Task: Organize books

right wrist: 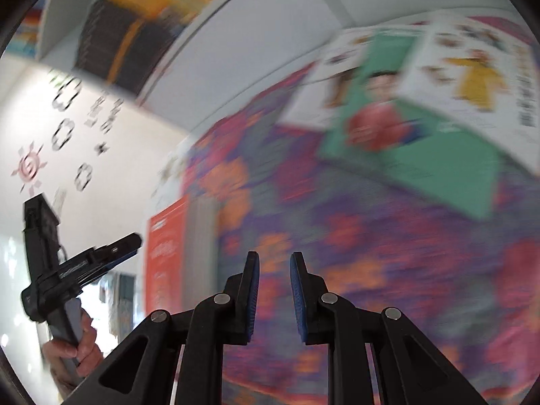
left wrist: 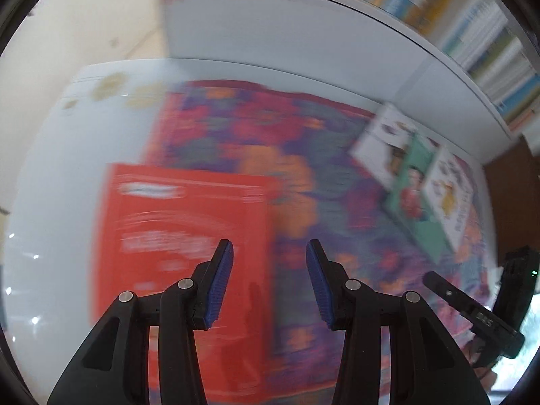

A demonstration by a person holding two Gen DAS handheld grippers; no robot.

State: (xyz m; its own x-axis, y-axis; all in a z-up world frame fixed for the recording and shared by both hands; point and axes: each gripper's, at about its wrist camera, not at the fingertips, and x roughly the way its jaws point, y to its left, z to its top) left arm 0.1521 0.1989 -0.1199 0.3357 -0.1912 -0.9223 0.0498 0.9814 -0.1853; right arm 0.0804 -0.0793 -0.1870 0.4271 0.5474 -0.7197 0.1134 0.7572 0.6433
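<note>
Left gripper [left wrist: 269, 263]: jaws parted, nothing between them; released. The red book [left wrist: 182, 236] lies flat just ahead and to the left of the jaws, on the floral cloth [left wrist: 303, 175].

Right gripper [right wrist: 274, 270]: jaws narrowly parted, empty. Three overlapping picture books [right wrist: 415, 101] lie well ahead and to the right of them.

Judgement: books lie flat awaiting collection; neither gripper has taken one. Shelved books [left wrist: 472, 27] mark the likely destination.
</note>
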